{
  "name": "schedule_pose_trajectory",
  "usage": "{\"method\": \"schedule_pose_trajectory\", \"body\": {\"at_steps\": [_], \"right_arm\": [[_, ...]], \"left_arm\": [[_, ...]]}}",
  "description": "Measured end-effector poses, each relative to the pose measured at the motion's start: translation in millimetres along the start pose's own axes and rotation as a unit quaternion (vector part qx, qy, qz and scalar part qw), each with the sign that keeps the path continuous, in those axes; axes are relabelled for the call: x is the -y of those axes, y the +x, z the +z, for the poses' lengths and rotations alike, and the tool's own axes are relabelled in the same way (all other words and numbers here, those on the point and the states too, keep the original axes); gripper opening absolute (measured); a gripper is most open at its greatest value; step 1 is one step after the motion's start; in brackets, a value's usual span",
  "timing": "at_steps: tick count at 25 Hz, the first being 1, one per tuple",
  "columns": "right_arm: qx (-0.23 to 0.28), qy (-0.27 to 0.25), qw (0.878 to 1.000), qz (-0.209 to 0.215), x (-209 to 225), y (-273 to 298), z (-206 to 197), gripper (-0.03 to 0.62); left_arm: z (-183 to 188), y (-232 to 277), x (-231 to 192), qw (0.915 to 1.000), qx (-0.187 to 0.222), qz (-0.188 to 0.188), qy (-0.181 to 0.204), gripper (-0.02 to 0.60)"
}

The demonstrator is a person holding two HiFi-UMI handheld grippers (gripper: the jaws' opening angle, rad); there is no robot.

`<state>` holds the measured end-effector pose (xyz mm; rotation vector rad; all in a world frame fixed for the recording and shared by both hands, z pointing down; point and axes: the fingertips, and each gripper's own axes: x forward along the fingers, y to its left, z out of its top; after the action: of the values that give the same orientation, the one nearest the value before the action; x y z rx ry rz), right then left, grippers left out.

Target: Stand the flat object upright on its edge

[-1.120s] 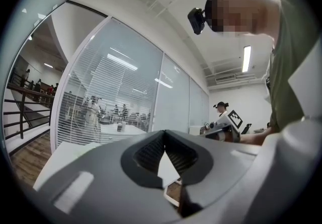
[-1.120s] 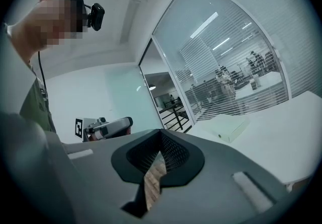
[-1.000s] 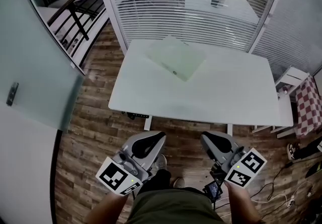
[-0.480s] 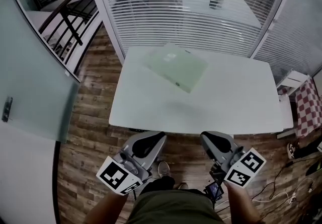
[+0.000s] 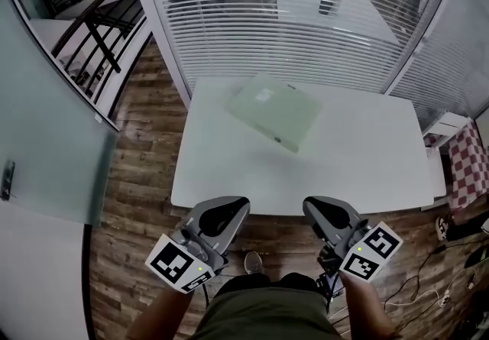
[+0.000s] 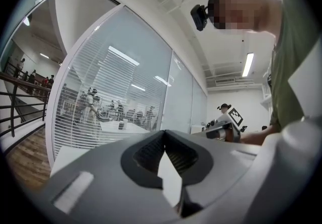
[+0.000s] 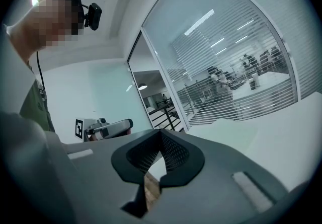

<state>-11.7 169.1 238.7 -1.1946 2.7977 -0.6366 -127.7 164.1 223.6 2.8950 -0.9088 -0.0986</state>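
Observation:
A pale green flat board [image 5: 273, 111] lies flat on the white table [image 5: 367, 163], toward its far left part, one corner pointing at the near edge. My left gripper [image 5: 231, 207] and right gripper [image 5: 318, 208] hang side by side just short of the table's near edge, well apart from the board. Both are shut with nothing between their jaws. In the left gripper view the shut left gripper [image 6: 163, 133] points over the table. The right gripper view shows the shut right gripper [image 7: 161, 136] and the board [image 7: 240, 136] beyond it.
A glass wall with white blinds [image 5: 290, 25] stands right behind the table. A frosted glass panel [image 5: 46, 117] is at the left, over wooden floor [image 5: 145, 163]. A checked red cloth [image 5: 467, 163] and cables [image 5: 428, 304] lie at the right.
The table has drawn nearer to me across the frames; its near edge now sits just ahead of both grippers. The grippers keep the same pose, still shut. The board has not moved on the table.

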Motion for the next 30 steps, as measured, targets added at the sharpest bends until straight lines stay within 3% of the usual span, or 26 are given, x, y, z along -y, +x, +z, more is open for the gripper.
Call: {"method": "schedule_pose_trajectory", "body": {"at_steps": [16, 30], "right_arm": [[-0.015, 0.001, 1.000, 0.003, 26, 38, 7, 0.009], [-0.037, 0.013, 0.998, 0.040, 99, 76, 25, 0.009]], "left_arm": [[-11, 18, -45, 0.9998, -0.007, 0.014, -0.013, 0.000], [-27, 82, -86, 0.9981, -0.031, 0.049, -0.023, 0.000]]}}
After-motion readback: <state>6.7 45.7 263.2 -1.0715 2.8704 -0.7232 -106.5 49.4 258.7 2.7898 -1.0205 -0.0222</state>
